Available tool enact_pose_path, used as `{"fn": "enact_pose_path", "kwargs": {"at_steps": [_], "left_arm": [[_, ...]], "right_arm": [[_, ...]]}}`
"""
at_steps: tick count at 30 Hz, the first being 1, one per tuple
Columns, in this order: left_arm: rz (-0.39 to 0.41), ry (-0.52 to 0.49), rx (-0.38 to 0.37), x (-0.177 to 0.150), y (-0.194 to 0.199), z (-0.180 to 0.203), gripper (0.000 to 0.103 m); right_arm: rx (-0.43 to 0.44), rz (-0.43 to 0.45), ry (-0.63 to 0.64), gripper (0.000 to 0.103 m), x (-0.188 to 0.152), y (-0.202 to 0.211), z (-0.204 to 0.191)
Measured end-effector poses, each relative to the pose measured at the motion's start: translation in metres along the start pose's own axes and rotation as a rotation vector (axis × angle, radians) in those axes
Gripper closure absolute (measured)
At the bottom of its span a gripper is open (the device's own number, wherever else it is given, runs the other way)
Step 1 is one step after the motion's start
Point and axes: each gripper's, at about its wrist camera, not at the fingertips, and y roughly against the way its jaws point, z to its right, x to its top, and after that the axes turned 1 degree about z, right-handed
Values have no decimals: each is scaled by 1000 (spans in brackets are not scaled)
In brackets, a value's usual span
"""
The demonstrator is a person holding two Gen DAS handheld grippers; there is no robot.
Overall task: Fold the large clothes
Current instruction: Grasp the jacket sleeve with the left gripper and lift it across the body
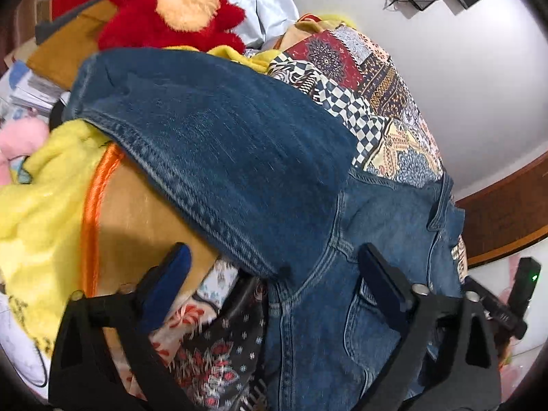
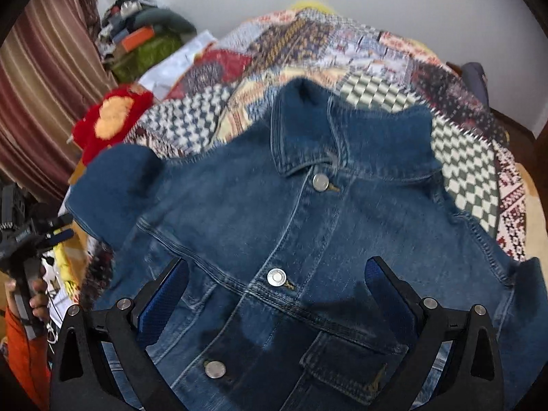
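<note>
The denim jacket (image 2: pixel 308 239) lies front-up on a bed, spread over a patchwork quilt (image 2: pixel 472 171), collar toward the far wall and three metal buttons down its closed placket. Only the right wrist view shows this whole front: collar, buttons, a flapped chest pocket and both shoulders.

The left wrist view sees the jacket (image 1: pixel 239 157) from the side instead, one sleeve running across the frame from the upper left down to the body, with the quilt (image 1: pixel 370 78) beyond it.

The right gripper (image 2: pixel 275 284) hangs over the jacket's chest with its jaws spread wide and nothing caught between the blue pads. The left gripper (image 1: pixel 274 267) also stands released, jaws apart over the spot where the sleeve meets the body; whether either tip touches the cloth I cannot tell.

The left view alone shows a yellow fleece blanket (image 1: pixel 44 185) with an orange edge beside the sleeve and a flowered cloth (image 1: pixel 212 349) under the gripper. A red plush toy (image 1: pixel 171 10) appears in both views (image 2: pixel 109 120). The right view alone shows a striped curtain (image 2: pixel 44 96), and at its left edge a hand (image 2: pixel 34 301) gripping the other tool's handle.
</note>
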Motion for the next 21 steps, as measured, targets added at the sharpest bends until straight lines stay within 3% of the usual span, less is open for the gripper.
{"fn": "enact_pose_path", "kwargs": {"at_steps": [9, 12, 14, 16, 17, 21], "left_arm": [[97, -44, 77, 32, -3, -3, 40], [152, -85, 155, 43, 0, 3, 56], [177, -93, 197, 52, 0, 5, 61], [185, -97, 216, 59, 0, 7, 83], [190, -107, 231, 60, 2, 10, 87], [261, -232, 251, 57, 22, 49, 91]], "right_arm": [[36, -35, 1, 1, -2, -12, -3], [34, -31, 14, 1, -3, -9, -6], [31, -28, 24, 1, -3, -5, -8], [30, -24, 33, 1, -5, 0, -9], [30, -22, 34, 1, -6, 3, -10], [21, -19, 33, 1, -11, 18, -8]]}}
